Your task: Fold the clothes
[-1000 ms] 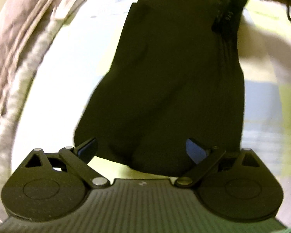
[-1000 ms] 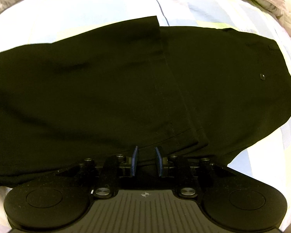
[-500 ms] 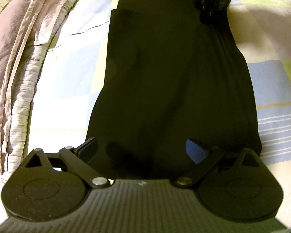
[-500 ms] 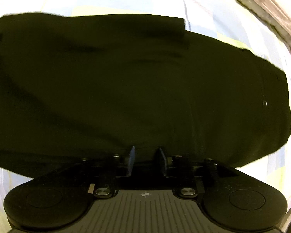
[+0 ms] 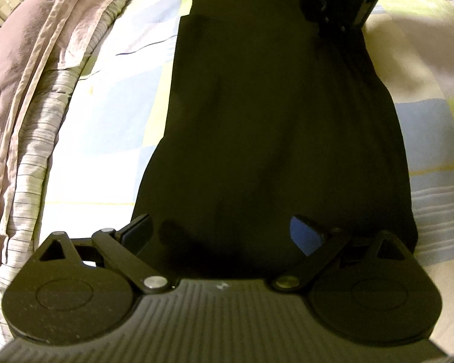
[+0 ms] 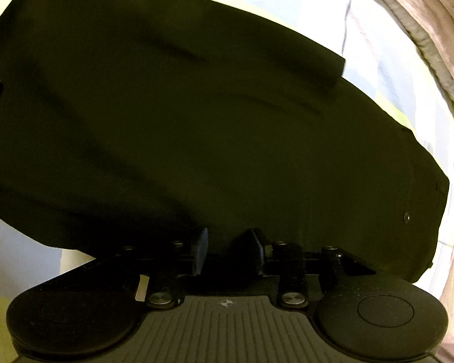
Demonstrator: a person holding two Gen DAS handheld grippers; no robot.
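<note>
Patchwork pastel cotton bedsheet (image 5: 112,139) underneath, one rumpled striped grey duvet (image 5: 30,96) at its edge; one pair of black folded woven trousers (image 5: 275,127) lies flat on it; left gripper (image 5: 224,236) low at near hem, jaws wide, holding nothing; right gripper (image 6: 227,249) level, jaws part-open, cloth edge between them, grip unclear.

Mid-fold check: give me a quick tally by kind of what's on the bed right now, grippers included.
Black garment: 1
Checked bedsheet: 1
Bunched striped bedding along the bed's edge: 1
Grippers: 2, namely the left gripper with jaws wide open, and the right gripper with jaws partly open at the garment's edge
Total: 5
</note>
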